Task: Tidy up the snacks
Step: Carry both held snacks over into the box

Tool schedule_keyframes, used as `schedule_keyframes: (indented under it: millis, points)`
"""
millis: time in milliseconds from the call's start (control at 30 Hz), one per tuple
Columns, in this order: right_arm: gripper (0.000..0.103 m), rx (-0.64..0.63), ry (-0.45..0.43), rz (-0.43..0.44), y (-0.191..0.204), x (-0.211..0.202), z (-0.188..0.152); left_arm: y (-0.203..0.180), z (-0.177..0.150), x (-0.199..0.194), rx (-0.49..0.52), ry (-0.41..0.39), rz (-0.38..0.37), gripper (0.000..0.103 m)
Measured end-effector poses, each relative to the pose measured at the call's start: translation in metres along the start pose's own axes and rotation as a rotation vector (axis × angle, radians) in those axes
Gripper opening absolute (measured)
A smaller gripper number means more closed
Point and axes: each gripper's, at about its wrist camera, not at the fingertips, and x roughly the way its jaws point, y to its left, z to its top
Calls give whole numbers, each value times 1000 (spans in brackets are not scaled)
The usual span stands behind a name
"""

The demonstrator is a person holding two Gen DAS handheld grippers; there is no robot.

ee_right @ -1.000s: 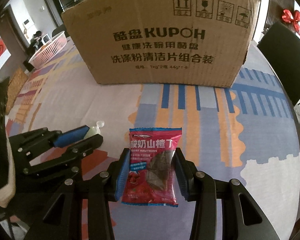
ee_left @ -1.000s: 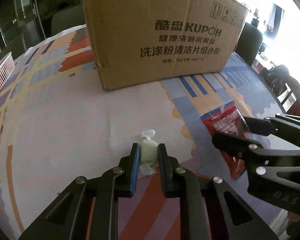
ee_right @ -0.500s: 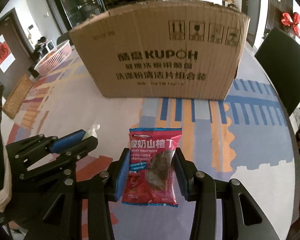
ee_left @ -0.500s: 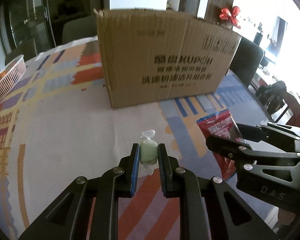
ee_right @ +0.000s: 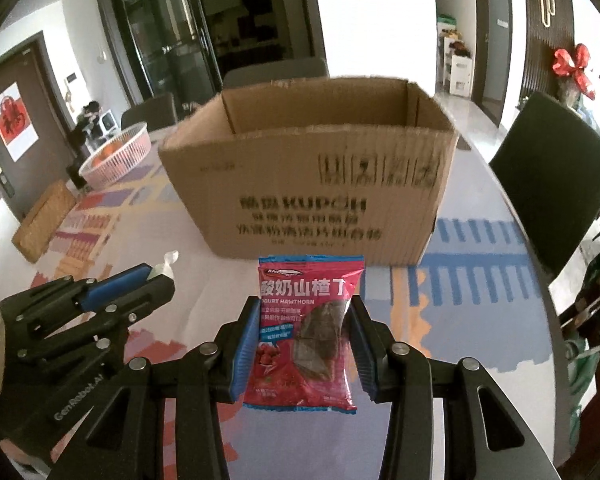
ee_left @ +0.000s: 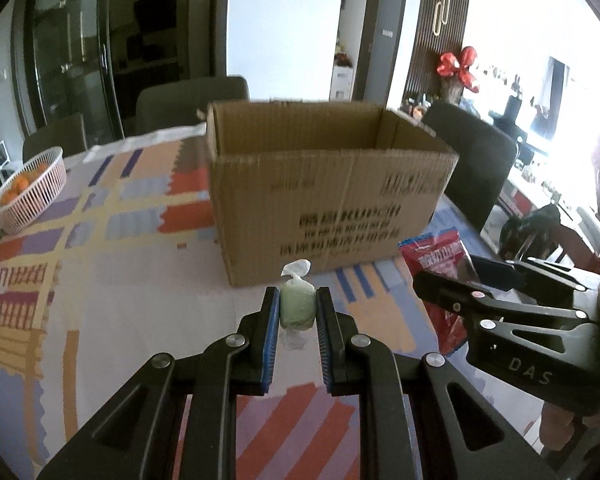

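Both snacks are picked up, neither is boxed yet. The left gripper [ee_left: 297,312] is clamped on a small green wrapped candy [ee_left: 297,307], twisted clear wrapper ends sticking out above and below the pads. The right gripper [ee_right: 305,340] is closed on a red yogurt hawthorn snack packet [ee_right: 306,332], pinched across its sides, top edge pointing toward the box. Both items hang clear of the tablecloth [ee_left: 140,300], side by side, in front of the open cardboard box [ee_right: 312,184].

Judging by the task, the box is the drop spot. Its inside shows only bare back and side walls; the floor is hidden, so no telling whether anything is in there. Left to do: carry both over the near wall and release.

In the way: that near wall stands tall, so both grippers need to clear its rim. The two grippers are close together and could bump.

Around: a white plastic basket of oranges [ee_left: 28,192] at the far left, well apart from the box, and dark chairs [ee_right: 552,184] around the table.
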Motion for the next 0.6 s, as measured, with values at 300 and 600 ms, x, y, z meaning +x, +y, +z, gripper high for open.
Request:
schedule_keyframes:
  millis: [300, 600]
  points:
    - [44, 22, -94, -13, -11, -17, 37, -6, 37, -13, -4, -87, -1, 19]
    - [44, 12, -172, -27, -15, -28, 74, -3, 76, -19, -14, -152, 9, 19]
